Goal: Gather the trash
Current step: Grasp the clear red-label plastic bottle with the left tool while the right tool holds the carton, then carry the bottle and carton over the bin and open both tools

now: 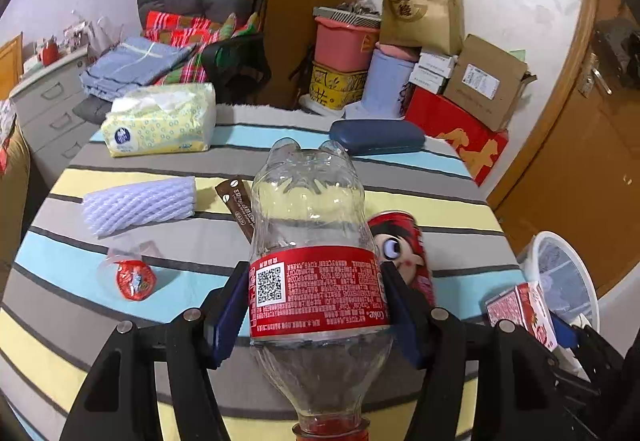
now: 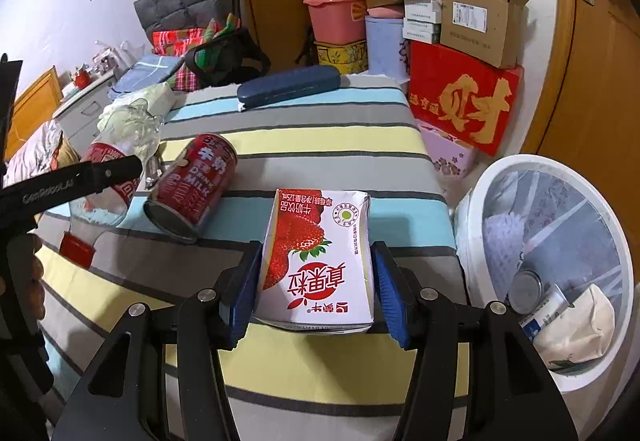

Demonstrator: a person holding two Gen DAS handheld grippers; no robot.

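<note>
Over the striped table's right edge, you hold trash in both grippers.
Left gripper [image 1: 316,301] clamps the empty Coke bottle [image 1: 312,241] at its label: light, crushable. Right gripper [image 2: 316,289] pinches the strawberry milk carton [image 2: 320,261]; white bin [image 2: 480,201] just beside.

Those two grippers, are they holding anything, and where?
The left gripper clamps an empty plastic bottle by its red label band. The right gripper grips a strawberry milk carton by its two sides.
</note>
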